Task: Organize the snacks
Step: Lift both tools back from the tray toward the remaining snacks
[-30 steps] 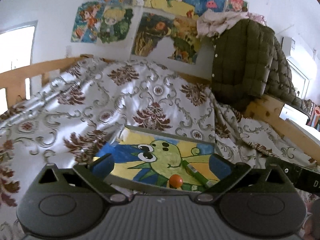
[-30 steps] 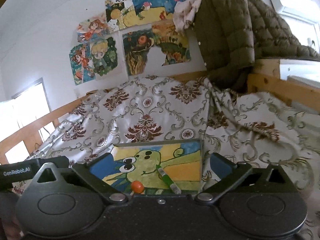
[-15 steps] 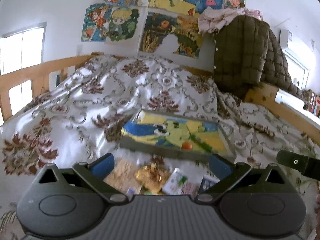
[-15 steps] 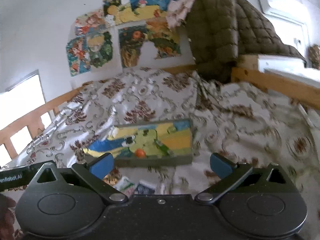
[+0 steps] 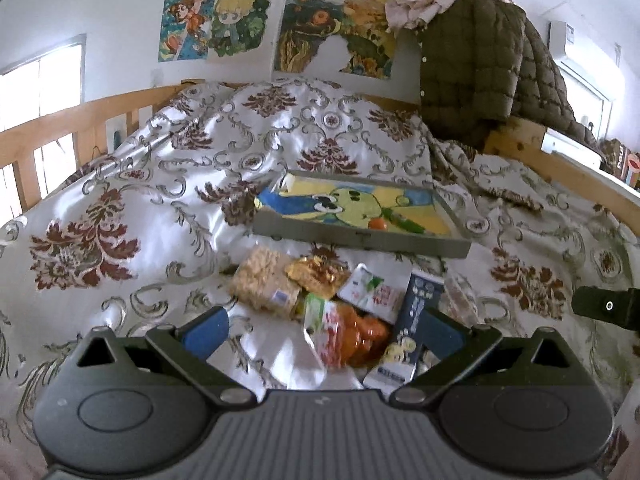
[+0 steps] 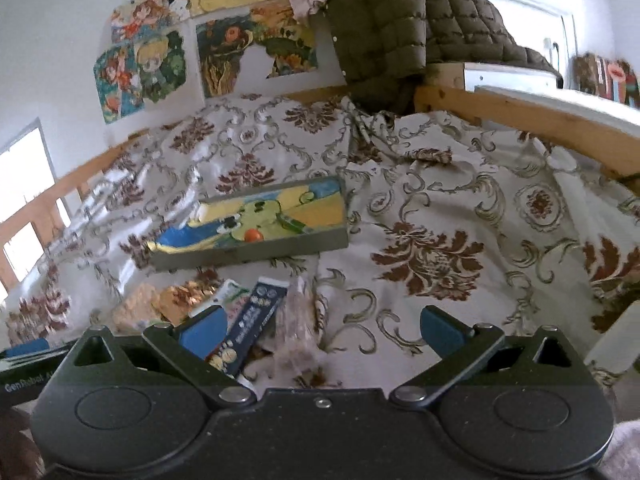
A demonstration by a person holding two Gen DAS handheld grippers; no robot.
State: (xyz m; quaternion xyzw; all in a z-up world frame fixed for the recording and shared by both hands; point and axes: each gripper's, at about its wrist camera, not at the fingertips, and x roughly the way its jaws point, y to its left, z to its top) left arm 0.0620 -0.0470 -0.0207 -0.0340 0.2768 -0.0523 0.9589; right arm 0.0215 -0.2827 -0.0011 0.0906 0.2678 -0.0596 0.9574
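- Snacks lie in a loose pile on the bed's patterned cover (image 5: pixel 120 208), just in front of a shallow grey tray (image 5: pixel 360 236)
- In the pile: a rice-crisp bar (image 5: pixel 266 280) at the left, a gold crinkled packet (image 5: pixel 318 274) beside it, a white-and-green packet (image 5: pixel 372 290), an orange-filled packet (image 5: pixel 348 336) nearest the camera, and a dark blue box (image 5: pixel 416 316) at the right
- From the right wrist view, a clear wrapper (image 6: pixel 298 324) lies just right of the dark blue box (image 6: pixel 250 328)
- The tray's floor bears a green cartoon picture; a small orange ball (image 5: pixel 377 223) and a green pen (image 5: pixel 402 222) rest on it, side by side
- Left gripper (image 5: pixel 324 328) hovers over the pile with its jaws spread wide, holding nothing
- Right gripper (image 6: pixel 320 328) hangs over the pile's right edge, jaws likewise wide apart and empty
- An olive quilted jacket (image 5: pixel 480 64) hangs over the wooden bed frame (image 5: pixel 560 164) behind, with posters (image 5: pixel 332 36) on the wall
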